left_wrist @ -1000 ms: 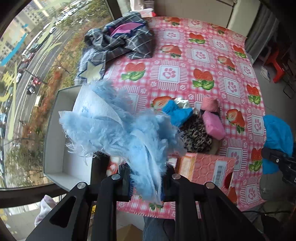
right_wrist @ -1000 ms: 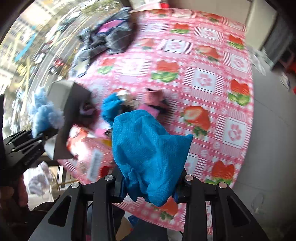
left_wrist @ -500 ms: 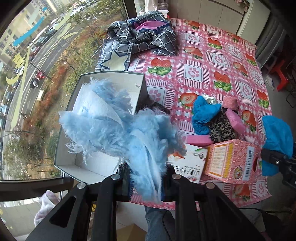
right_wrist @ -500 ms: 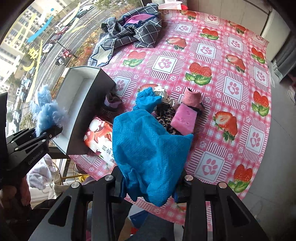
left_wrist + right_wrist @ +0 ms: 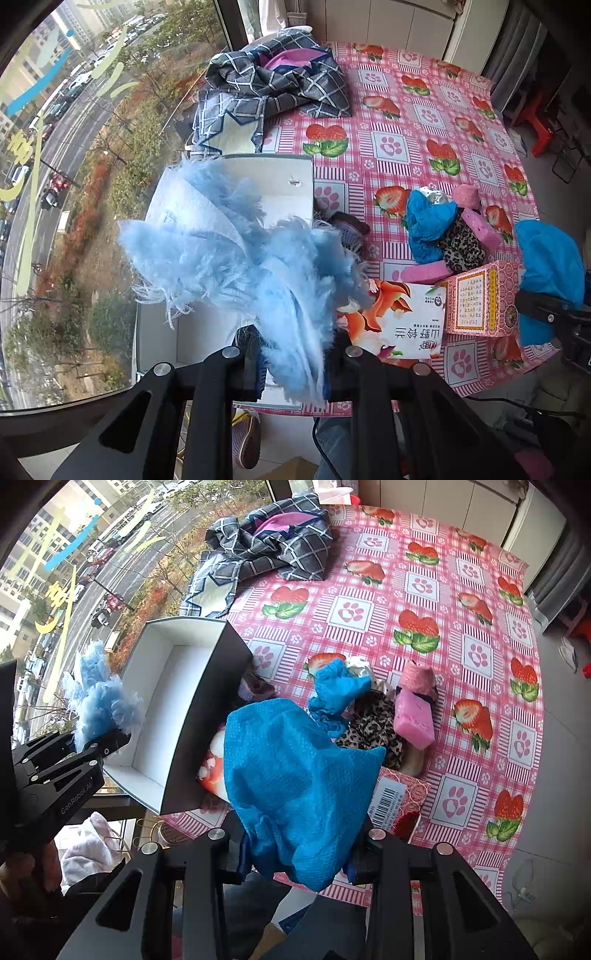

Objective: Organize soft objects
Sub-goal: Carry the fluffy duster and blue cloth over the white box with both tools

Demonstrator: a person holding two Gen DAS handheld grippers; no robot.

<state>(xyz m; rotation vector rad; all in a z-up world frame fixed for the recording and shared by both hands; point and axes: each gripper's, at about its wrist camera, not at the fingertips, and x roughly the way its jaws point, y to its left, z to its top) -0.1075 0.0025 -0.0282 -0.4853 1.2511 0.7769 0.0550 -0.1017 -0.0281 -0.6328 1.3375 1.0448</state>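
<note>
I have my left tool [image 5: 291,354] pinching a fluffy light-blue cloth [image 5: 236,254], and my right tool [image 5: 295,845] clamped on a bright blue cloth [image 5: 295,775]; both pieces are lifted clear of the bench [image 5: 424,590].

Everything turns on the open white-lined box [image 5: 166,701] at the window-side edge of the bench. In the right wrist view the left tool [image 5: 107,738] sits at the outer edge of the box's near end, so the fluffy cloth looks to be hanging almost over the opening; in the left wrist view it covers much of the box [image 5: 284,177]. The box's long axis runs away from me. My left hand is clearly the nearer one; the bright blue cloth hangs to the box's room side, beyond its dark wall. I judge a short move inward over the box, then a release, would land the fluffy cloth inside.

What I can see of the box interior is bare white.

Just beside the box's room side lie a blue rag [image 5: 340,690], a leopard-print piece [image 5: 373,727], a pink sponge [image 5: 413,720] and two printed cartons [image 5: 399,321]. A plaid garment [image 5: 273,542] lies beyond the box's far end.
</note>
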